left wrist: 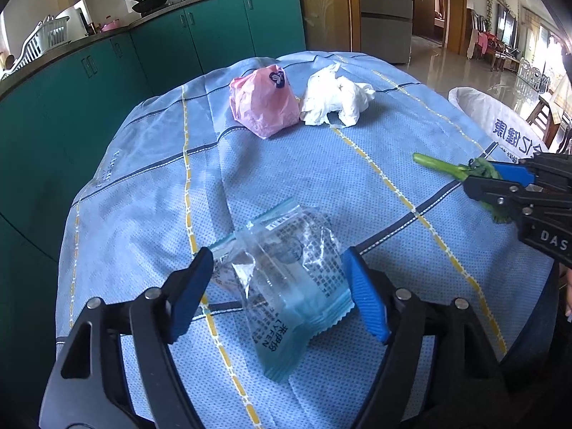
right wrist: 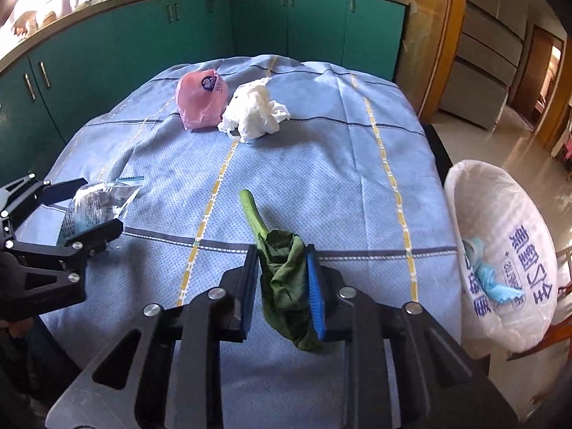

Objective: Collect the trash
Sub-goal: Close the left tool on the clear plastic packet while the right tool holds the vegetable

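Observation:
My left gripper [left wrist: 277, 286] is open, its blue pads on either side of a clear and blue snack wrapper [left wrist: 286, 286] lying on the blue tablecloth [left wrist: 357, 186]. It also shows at the left of the right wrist view [right wrist: 85, 207], around the wrapper [right wrist: 96, 203]. My right gripper [right wrist: 282, 286] is shut on a wilted green vegetable leaf [right wrist: 282, 279], its pale stalk pointing forward. The leaf shows in the left wrist view [left wrist: 447, 169] held by the right gripper [left wrist: 489, 178]. A pink plastic bag [left wrist: 264, 103] and crumpled white tissue [left wrist: 336, 100] lie at the table's far side.
A white trash bag [right wrist: 500, 257] with blue print stands open off the table's right edge, with blue trash inside. Green kitchen cabinets [right wrist: 250, 25] run behind the table. A tiled floor and a doorway lie to the right.

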The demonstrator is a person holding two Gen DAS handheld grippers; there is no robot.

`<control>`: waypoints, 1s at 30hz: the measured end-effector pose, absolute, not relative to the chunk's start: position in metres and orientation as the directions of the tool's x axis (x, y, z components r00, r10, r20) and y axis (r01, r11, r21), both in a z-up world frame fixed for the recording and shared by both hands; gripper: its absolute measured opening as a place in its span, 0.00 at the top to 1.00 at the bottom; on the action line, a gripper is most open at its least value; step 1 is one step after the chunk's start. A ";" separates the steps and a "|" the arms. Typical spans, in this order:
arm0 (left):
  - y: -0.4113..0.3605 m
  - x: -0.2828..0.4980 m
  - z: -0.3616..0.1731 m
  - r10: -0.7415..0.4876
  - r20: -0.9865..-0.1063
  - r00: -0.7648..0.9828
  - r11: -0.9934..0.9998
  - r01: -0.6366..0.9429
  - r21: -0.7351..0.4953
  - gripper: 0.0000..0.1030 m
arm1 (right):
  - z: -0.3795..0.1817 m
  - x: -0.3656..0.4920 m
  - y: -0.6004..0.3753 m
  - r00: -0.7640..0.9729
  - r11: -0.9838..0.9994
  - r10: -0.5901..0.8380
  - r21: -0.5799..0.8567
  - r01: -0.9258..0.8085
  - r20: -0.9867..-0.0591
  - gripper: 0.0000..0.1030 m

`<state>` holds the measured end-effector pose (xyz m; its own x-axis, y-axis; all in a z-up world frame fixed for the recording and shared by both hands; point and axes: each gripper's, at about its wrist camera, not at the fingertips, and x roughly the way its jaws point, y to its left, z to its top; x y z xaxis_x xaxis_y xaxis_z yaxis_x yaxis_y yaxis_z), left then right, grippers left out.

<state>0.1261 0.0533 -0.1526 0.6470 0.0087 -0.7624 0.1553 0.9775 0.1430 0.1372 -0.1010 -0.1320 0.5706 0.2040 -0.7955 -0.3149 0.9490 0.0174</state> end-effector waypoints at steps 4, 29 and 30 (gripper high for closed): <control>0.054 0.127 -0.155 0.015 -0.765 0.644 0.978 0.151 0.146 0.23 | -0.130 0.134 -0.099 0.596 0.945 0.192 -0.017 -0.327 -0.780 0.53; 0.054 0.129 -0.161 0.032 -0.774 0.633 0.980 0.132 0.149 0.18 | -0.151 0.147 -0.093 0.583 0.943 0.173 -0.038 -0.330 -0.794 0.32; 0.054 0.129 -0.161 0.030 -0.775 0.632 0.980 0.132 0.146 0.18 | -0.151 0.147 -0.093 0.581 0.943 0.177 -0.034 -0.332 -0.794 0.32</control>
<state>0.1295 0.0545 -0.1609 0.6318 0.0304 -0.7745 0.1317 0.9805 0.1460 0.1465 -0.0930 -0.1506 0.5813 0.1766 -0.7943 -0.3323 0.9426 -0.0337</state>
